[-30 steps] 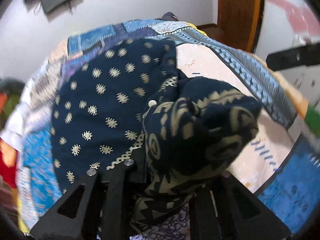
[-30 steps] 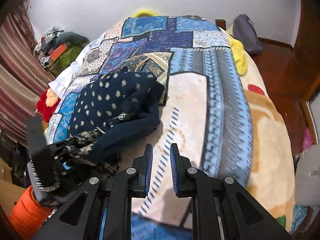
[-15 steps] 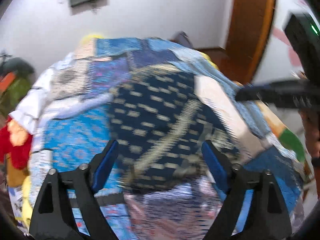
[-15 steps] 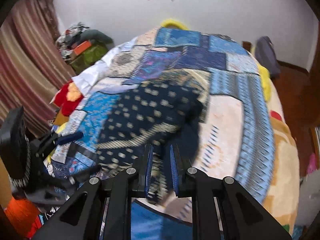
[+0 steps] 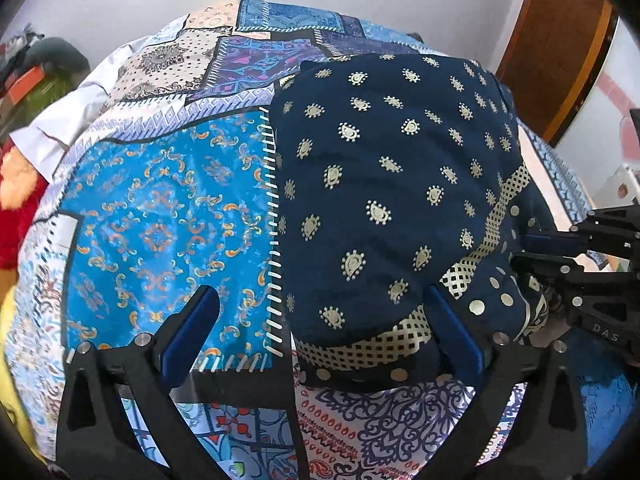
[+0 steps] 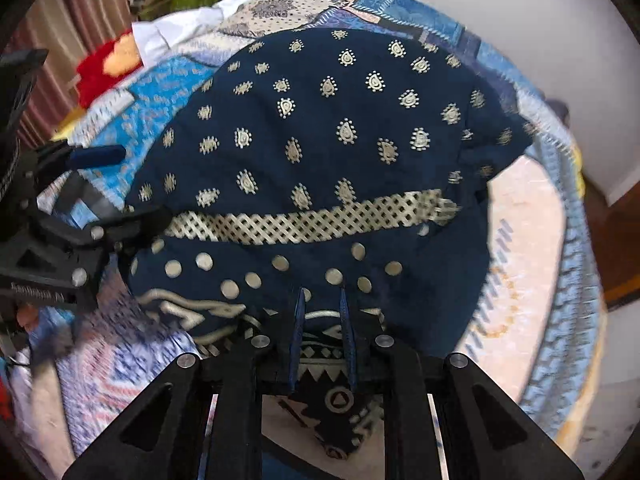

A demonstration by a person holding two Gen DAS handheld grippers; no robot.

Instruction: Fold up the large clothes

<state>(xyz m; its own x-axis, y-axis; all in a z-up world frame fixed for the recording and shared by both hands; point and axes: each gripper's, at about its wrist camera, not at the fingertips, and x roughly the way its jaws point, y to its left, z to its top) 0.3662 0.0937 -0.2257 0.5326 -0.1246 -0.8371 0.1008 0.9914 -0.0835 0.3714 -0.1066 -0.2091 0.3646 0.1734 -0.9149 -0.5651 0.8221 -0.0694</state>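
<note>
The left tongs (image 5: pixel 320 332) are gaping wide, straddling the near left corner of the navy printed garment (image 5: pixel 392 184), which is lying flat on the patchwork bedspread (image 5: pixel 160 220). The right tongs (image 6: pixel 322 336) are pinching its patterned hem.

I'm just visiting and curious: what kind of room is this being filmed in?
Most likely a bedroom: a patchwork bedspread covers a bed, a navy garment lies on it, and a wooden door stands behind.

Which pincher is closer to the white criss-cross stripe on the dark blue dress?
Left. The left gripper has open jaws, one right against the lattice band. The right gripper sits lower, at the dress hem, below the dot row.
</note>
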